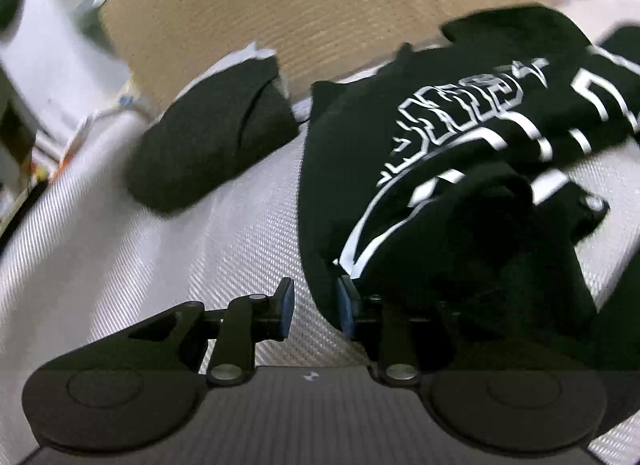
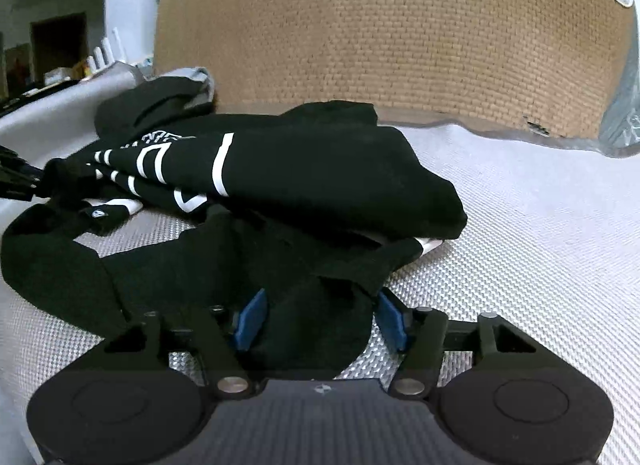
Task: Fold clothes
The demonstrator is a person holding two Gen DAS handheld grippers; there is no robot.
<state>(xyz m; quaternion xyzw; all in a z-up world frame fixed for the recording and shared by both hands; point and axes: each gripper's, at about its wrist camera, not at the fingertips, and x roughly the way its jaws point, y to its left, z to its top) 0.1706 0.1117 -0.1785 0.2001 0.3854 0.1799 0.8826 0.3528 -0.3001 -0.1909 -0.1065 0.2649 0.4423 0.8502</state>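
the printed shirt [image 2: 304,169] lies crumpled on the woven cloth [image 2: 520,245], a folded garment [image 1: 212,145] just to its left (seen from the left wrist). behind both stands the wicker panel [image 2: 392,37]. the shirt's near edge lies between the right gripper [image 2: 320,317] jaws.

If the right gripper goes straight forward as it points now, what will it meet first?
Most likely the black printed shirt: a fold of it already lies between the fingers of the right gripper, with the bundle just ahead. Depth is hard to judge.

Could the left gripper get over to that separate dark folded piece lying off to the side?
Probably yes. Between the left gripper and the folded dark garment lies only bare woven cloth surface; the printed black shirt lies to the other side.
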